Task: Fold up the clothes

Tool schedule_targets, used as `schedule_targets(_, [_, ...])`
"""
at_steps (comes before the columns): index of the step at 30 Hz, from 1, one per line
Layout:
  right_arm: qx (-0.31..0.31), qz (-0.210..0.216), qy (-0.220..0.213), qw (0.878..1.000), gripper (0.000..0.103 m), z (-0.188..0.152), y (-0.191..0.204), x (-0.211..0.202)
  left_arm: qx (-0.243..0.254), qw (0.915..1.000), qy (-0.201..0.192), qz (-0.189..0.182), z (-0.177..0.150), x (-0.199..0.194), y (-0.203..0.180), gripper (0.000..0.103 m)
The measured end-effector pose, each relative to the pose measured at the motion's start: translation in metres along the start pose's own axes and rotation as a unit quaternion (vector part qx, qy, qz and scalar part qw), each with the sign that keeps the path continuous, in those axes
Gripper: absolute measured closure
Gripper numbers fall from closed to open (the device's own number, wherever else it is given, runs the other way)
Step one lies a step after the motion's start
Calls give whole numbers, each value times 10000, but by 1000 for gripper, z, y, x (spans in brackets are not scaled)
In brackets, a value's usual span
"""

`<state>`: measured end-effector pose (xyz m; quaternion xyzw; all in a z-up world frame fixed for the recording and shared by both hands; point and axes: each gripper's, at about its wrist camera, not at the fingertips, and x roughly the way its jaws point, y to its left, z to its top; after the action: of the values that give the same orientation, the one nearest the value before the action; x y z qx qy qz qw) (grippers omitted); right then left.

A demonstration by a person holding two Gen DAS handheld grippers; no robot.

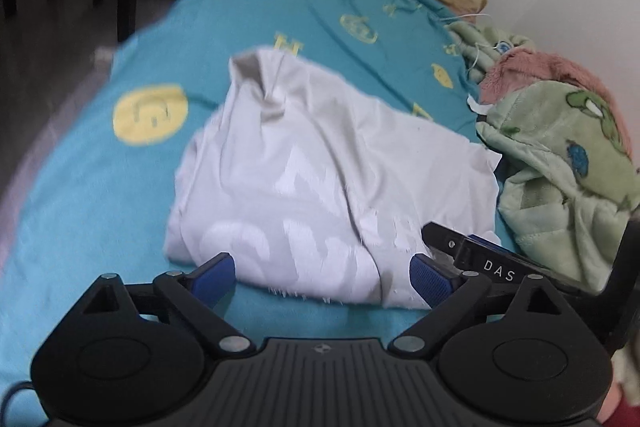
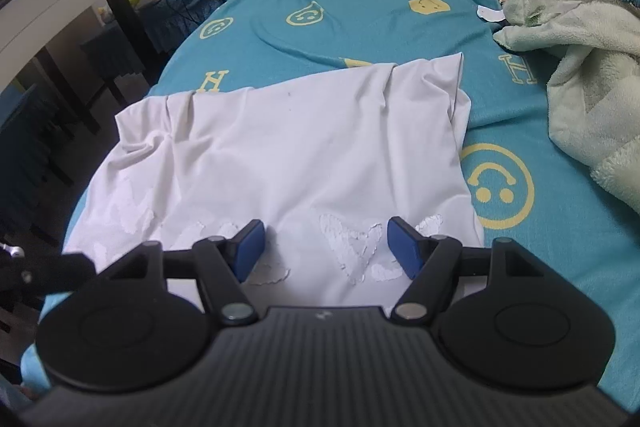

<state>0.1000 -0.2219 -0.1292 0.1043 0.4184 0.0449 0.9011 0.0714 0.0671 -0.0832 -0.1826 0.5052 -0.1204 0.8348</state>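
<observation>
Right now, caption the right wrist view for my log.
Open right gripper above partly folded white printed shirt on teal smiley-patterned bedsheet.

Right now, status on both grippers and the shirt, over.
Left gripper open, empty. Right gripper open, empty, over the white shirt. Shirt partly folded on teal bedsheet. Green blanket alongside, not touching.

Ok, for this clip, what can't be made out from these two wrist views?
- White printed T-shirt: the cracked print is unreadable, motion-blurred in the left wrist view and partly behind the right hand-held gripper in the right wrist view.
- Its near hem: hidden by the gripper body in the right wrist view.
- Green plush blanket: cut off by the right frame edge in both views.
- Both operator's hands: out of frame.
</observation>
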Motion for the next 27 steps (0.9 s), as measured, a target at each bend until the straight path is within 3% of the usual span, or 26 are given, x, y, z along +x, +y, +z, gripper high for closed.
schedule_targets(5, [-33, -14, 1, 10000, 32, 0, 0, 0, -1321, 9875, 638, -586, -2, 30, 34, 7])
schedule_targets(11, [-92, -74, 4, 9999, 32, 1, 3, 1, -2271, 9699, 410, -780, 2, 42, 63, 11])
schedule_targets(14, [-80, -71, -1, 9999, 32, 1, 3, 1, -2577, 9629, 125, -788, 4, 41, 72, 24])
schedule_targets(18, [-74, -76, -3, 9999, 32, 1, 4, 1, -2816, 9567, 5, -743, 2, 42, 79, 47])
schedule_targets(23, [143, -6, -94, 9999, 32, 5, 4, -9, -2613, 9623, -278, -706, 4, 33, 73, 74])
schedule_targets(25, [563, 385, -183, 9975, 32, 8, 3, -21, -2510, 9645, -391, -723, 7, 29, 70, 79])
schedule_targets(27, [1241, 1113, -124, 9859, 32, 7, 1, -32, -2411, 9664, -494, -743, 9, 25, 65, 83])
